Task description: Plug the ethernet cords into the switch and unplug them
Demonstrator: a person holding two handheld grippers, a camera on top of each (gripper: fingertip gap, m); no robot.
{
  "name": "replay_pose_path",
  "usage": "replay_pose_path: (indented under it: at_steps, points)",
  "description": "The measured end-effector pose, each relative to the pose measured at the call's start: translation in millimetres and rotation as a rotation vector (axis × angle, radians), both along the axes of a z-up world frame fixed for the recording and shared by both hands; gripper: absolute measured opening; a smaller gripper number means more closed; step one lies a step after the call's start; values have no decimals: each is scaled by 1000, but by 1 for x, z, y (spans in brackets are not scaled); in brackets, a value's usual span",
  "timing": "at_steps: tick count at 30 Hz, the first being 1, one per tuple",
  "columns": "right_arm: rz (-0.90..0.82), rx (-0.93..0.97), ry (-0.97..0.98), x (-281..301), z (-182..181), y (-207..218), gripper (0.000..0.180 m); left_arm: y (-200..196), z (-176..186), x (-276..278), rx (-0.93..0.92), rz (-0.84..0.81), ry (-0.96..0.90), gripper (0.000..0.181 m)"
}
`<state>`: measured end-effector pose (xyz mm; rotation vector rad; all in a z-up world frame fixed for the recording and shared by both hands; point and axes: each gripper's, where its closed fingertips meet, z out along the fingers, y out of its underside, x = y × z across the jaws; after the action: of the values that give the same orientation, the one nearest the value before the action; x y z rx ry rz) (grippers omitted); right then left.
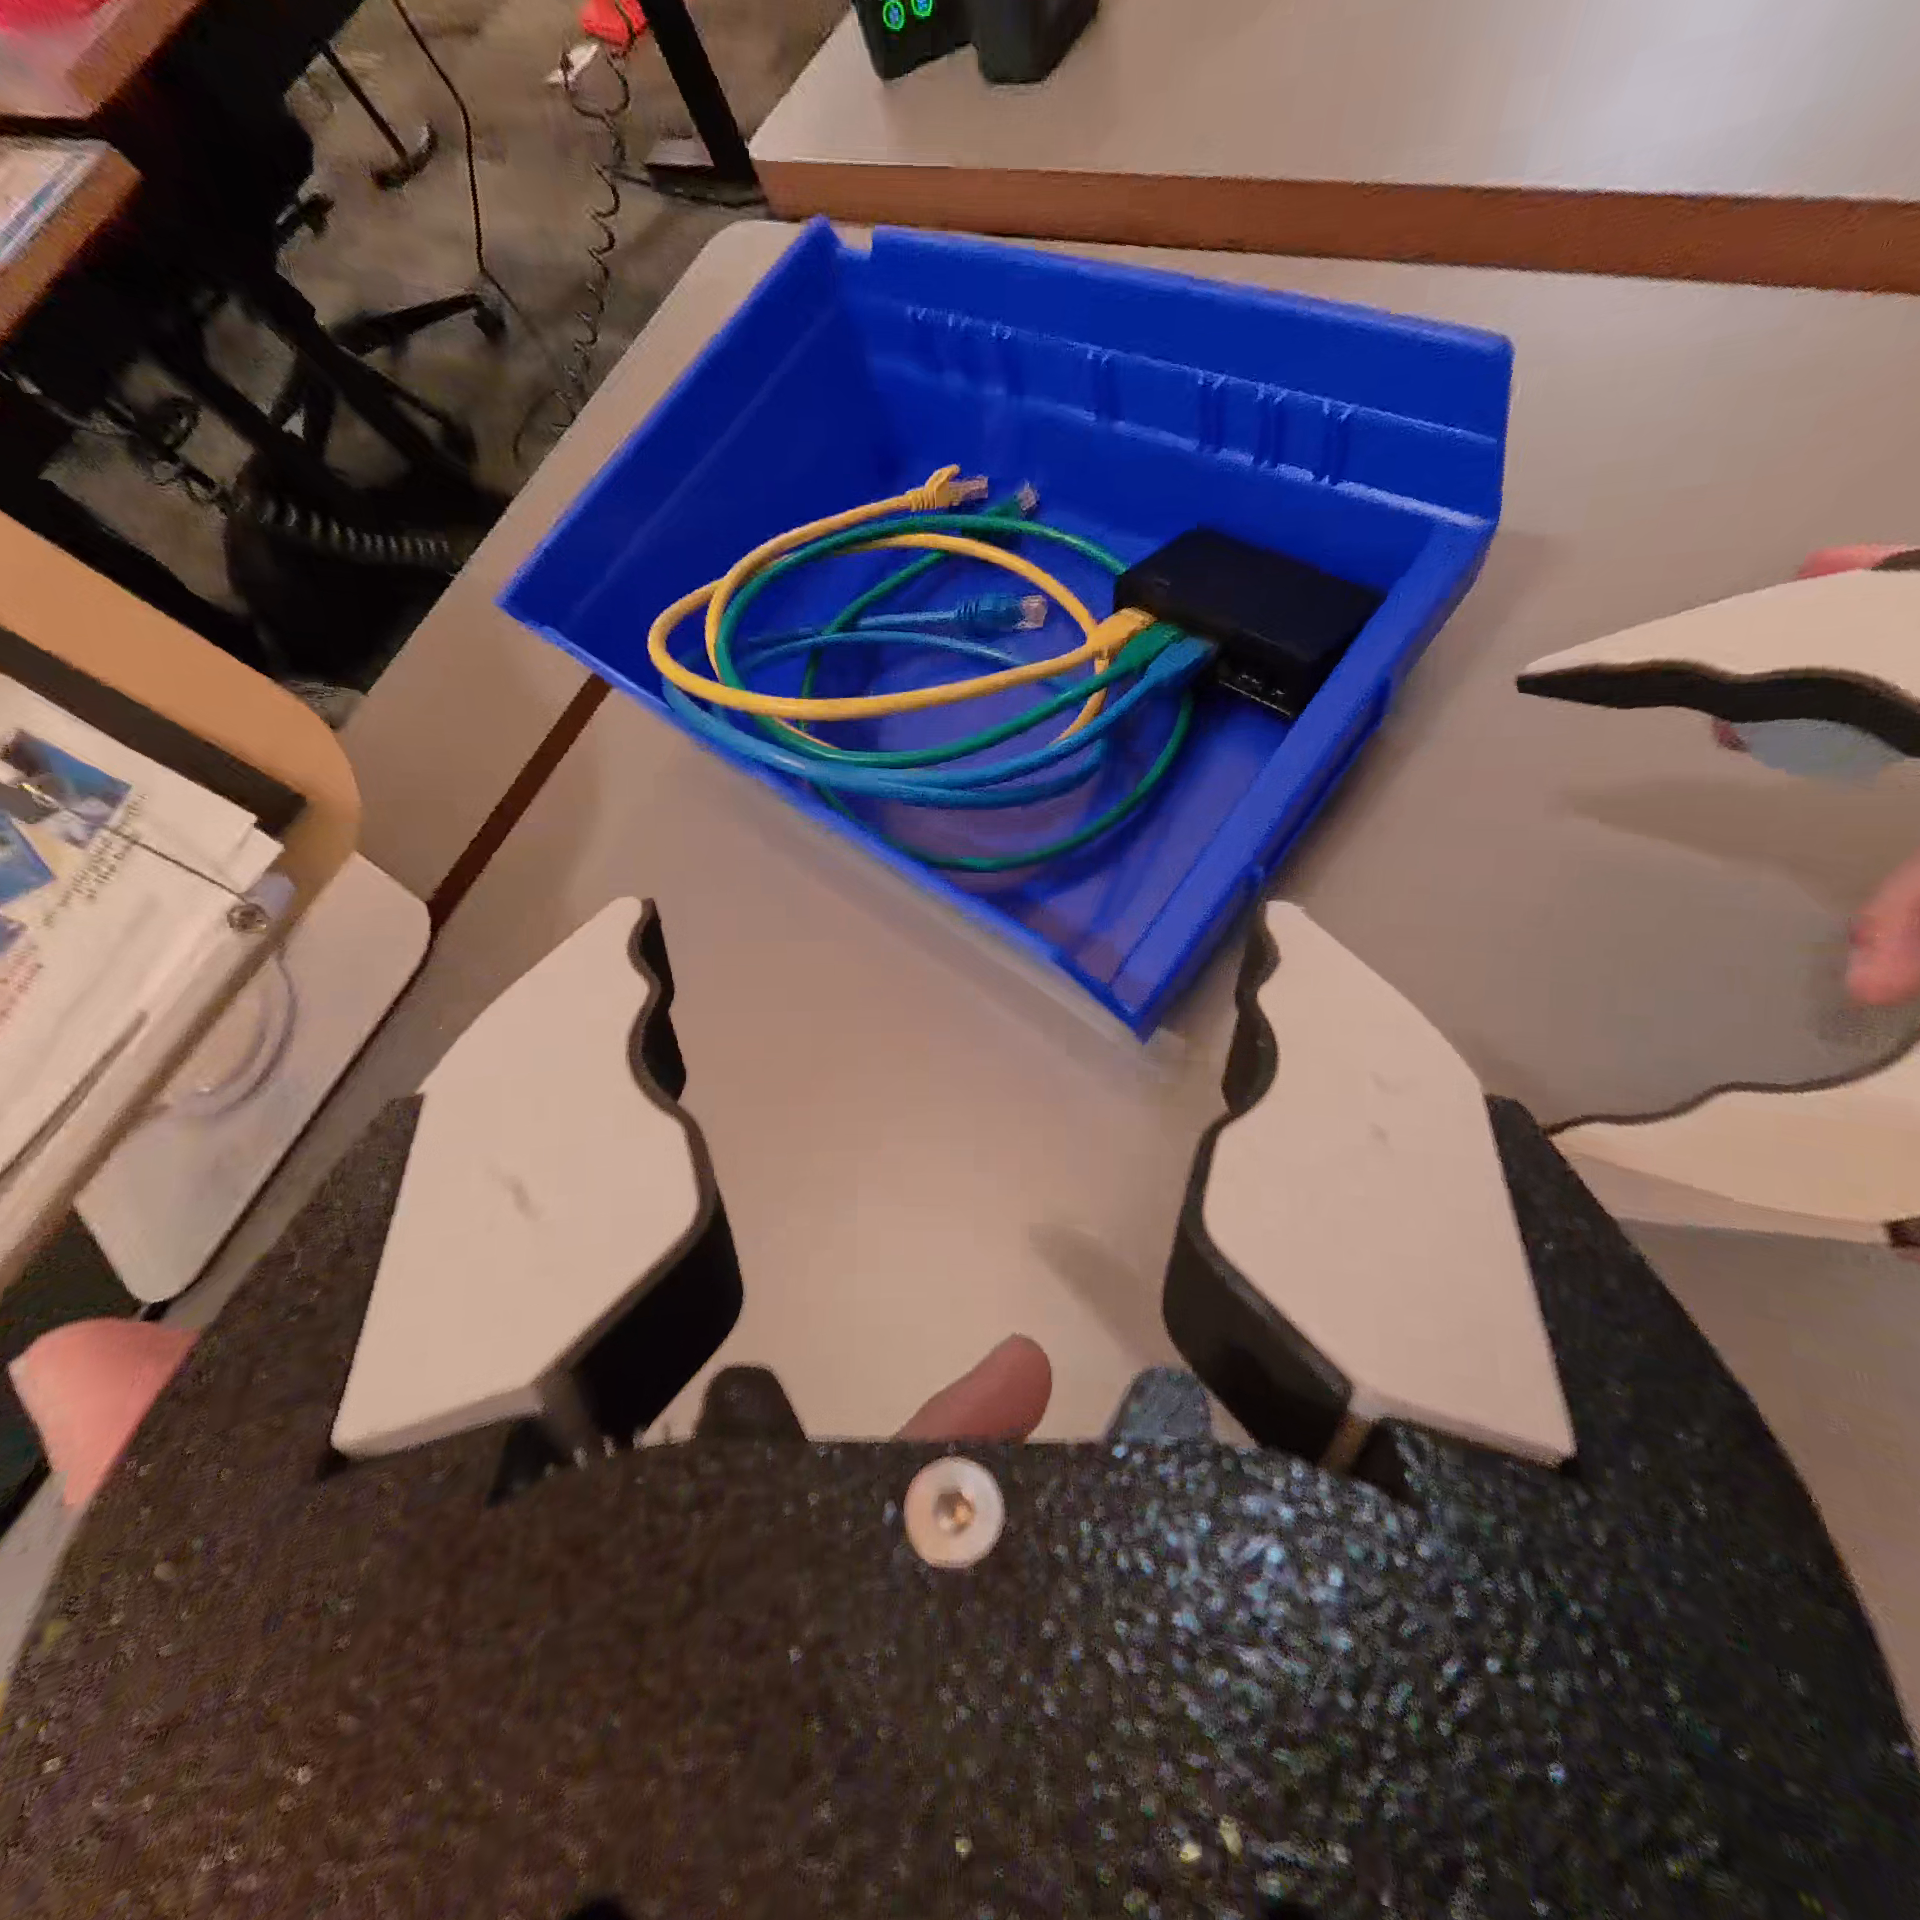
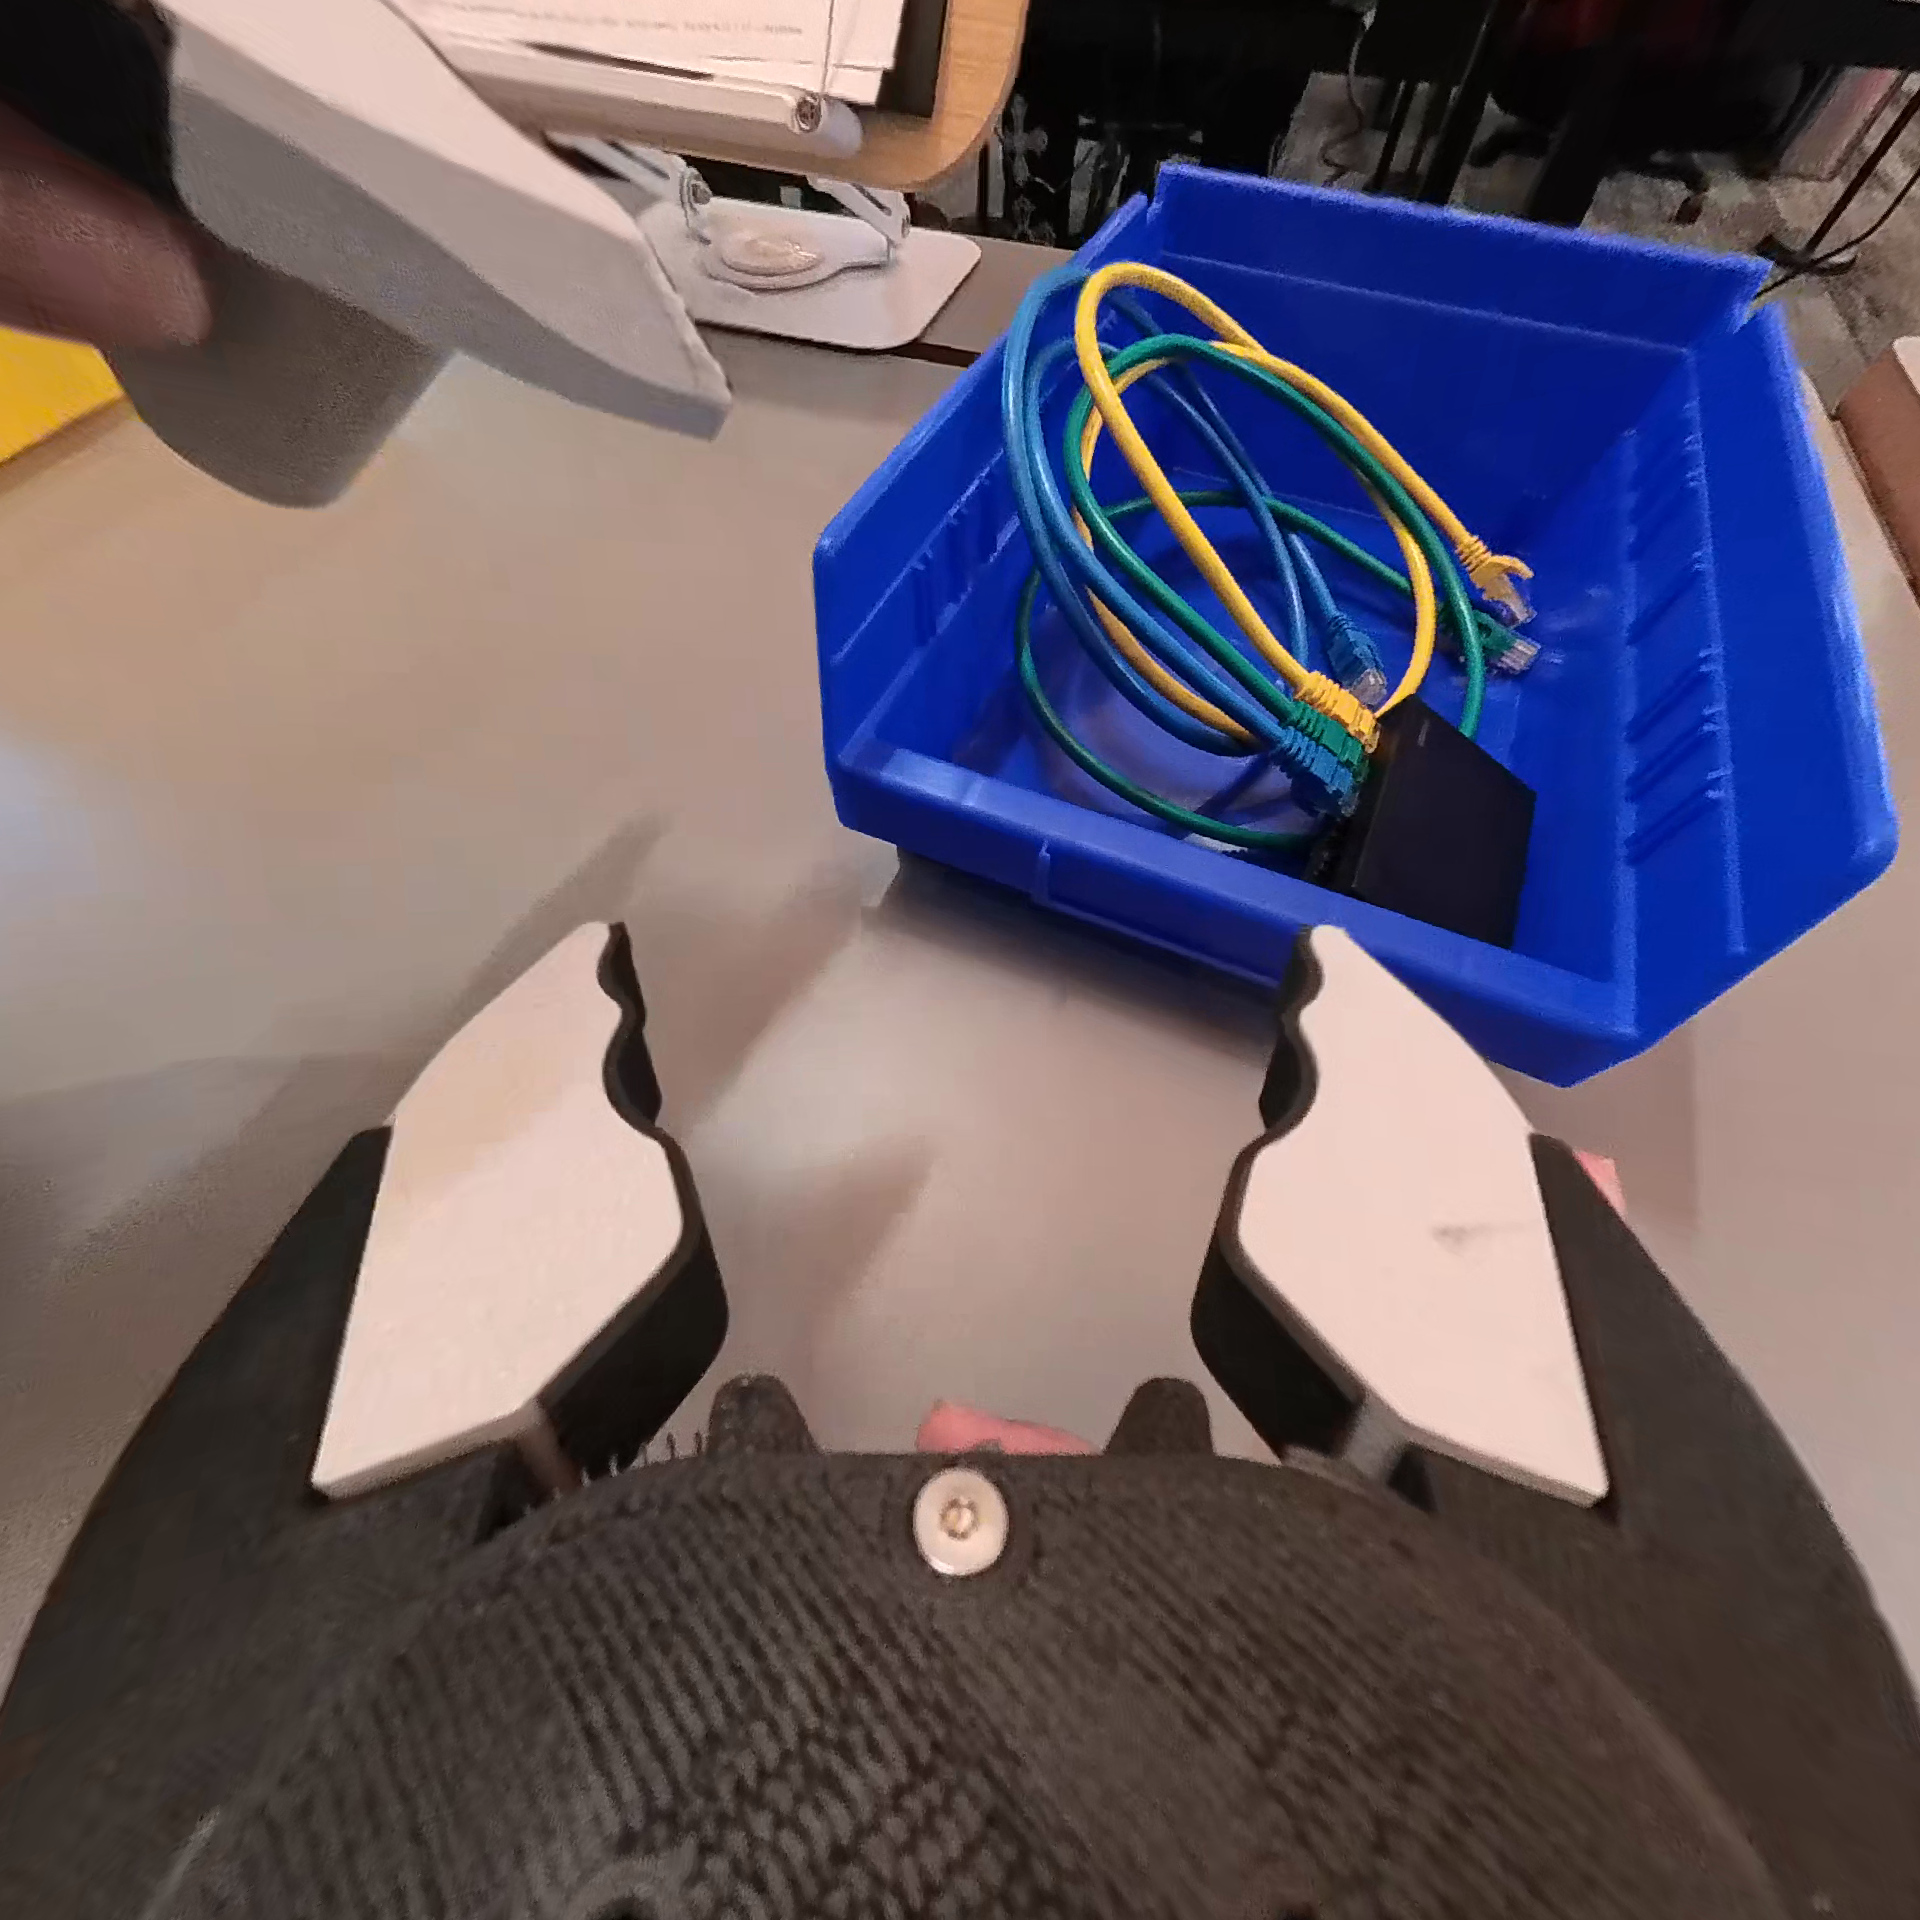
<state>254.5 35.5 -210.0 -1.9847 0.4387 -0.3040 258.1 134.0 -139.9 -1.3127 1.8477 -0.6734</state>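
Observation:
A blue bin (image 1: pixel 1195 343) (image 2: pixel 1766 727) stands on the grey table. In it lie a small black switch (image 1: pixel 1257 603) (image 2: pixel 1444 831) and three coiled ethernet cords: yellow (image 1: pixel 831 709) (image 2: pixel 1143 436), green (image 1: pixel 1039 862) (image 2: pixel 1143 810) and blue (image 1: pixel 935 790) (image 2: pixel 1029 457). One end of each cord is plugged into the switch; the other ends lie loose in the bin. My left gripper (image 1: pixel 956 925) is open and empty above the table, just in front of the bin. My right gripper (image 2: pixel 956 945) is open and empty, near the bin's front corner.
The right gripper shows at the right edge of the left wrist view (image 1: pixel 1766 707); the left gripper shows at the top left of the right wrist view (image 2: pixel 436 229). A paper stand (image 1: pixel 125 883) sits left of the bin. Chairs and cables lie beyond the table edge.

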Motion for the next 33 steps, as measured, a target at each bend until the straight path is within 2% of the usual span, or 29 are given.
replay_pose_path:
  at_steps: [5,12,29,33]
  points:
    - [-1,12,13,1,-1,-1,115,6,-8,-6,-35,13,-1,102]
    - [18,2,-1,-2,-1,3,113,26,-1,-16,-34,53,-30,102]
    - [-55,-85,52,14,-27,-12,110,8,-5,-34,19,-11,-37,102]
    - [-54,-82,31,15,-24,-12,110,-15,8,-35,24,-85,-60,102]
